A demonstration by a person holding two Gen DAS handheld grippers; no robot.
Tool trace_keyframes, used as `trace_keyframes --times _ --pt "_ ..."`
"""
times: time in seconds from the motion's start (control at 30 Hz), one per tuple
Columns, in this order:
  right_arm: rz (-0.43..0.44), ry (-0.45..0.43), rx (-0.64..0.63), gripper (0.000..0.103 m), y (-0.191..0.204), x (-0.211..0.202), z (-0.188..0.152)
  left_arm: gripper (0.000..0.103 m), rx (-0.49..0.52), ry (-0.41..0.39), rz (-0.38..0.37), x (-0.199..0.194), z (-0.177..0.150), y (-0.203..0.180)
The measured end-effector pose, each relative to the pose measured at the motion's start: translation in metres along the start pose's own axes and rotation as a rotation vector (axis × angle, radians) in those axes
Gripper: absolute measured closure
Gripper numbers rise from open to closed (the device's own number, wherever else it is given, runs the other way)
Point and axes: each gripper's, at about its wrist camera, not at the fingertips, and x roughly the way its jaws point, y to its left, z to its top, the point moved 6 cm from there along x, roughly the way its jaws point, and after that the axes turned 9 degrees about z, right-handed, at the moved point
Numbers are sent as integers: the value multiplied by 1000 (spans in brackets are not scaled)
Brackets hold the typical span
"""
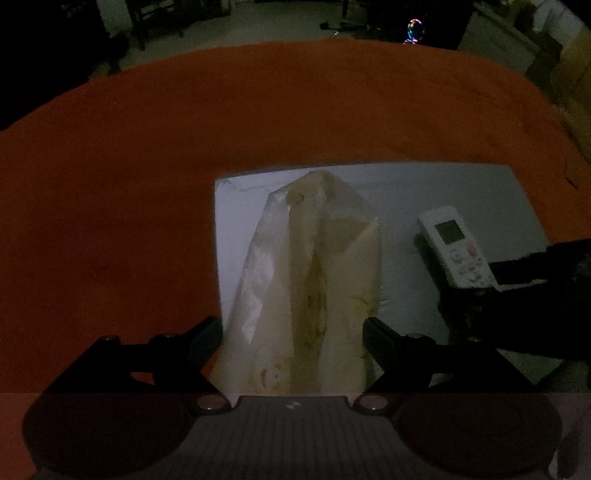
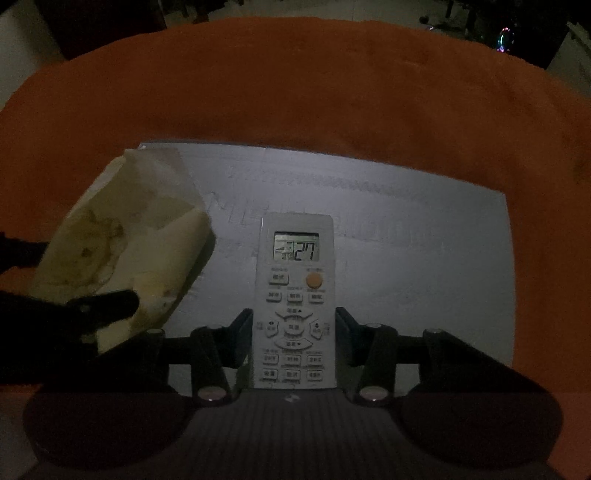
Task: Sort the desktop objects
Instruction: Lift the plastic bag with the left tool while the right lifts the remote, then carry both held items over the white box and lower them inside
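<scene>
A pale yellow packet in clear wrap (image 1: pixel 314 280) lies on the grey board (image 1: pixel 424 192); my left gripper (image 1: pixel 293 332) is shut on its near end. The packet also shows in the right wrist view (image 2: pixel 122 251), with the left gripper's finger (image 2: pixel 107 302) on it. A white air-conditioner remote (image 2: pixel 294 295) with an orange button lies on the board (image 2: pixel 424 240), its display reading 27. My right gripper (image 2: pixel 294 332) is shut on the remote's lower half. The remote (image 1: pixel 456 245) and the right gripper (image 1: pixel 517 280) show at the right of the left wrist view.
The grey board rests on an orange cloth (image 1: pixel 184 155) that covers the table. The dim room lies beyond the far edge, with dark furniture (image 1: pixel 155 22) and a coloured light (image 1: pixel 415 31) at the back.
</scene>
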Motion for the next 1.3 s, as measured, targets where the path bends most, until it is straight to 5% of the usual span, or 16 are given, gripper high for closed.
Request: trace_keyframes --times 0.47,0.57,0.63,0.8,0.87,1.3 --pt "23 -6 4 54 -30 -54 -34 18 70 83 5 7 7 -17" --pt "36 -15 32 54 -37 -59 -41 16 58 124 60 15 10 -23" --pt "43 -19 51 54 -40 -58 -43 22 64 134 67 17 10 -30" --pt "69 -26 92 54 -40 -58 -42 65 18 112 33 9 16 -30" --pt "69 -35 101 54 -42 -61 -44 73 18 72 15 1 17 -31" --pt "125 -130 131 54 -51 -99 -29 78 -107 -46 -163 -56 19 -15"
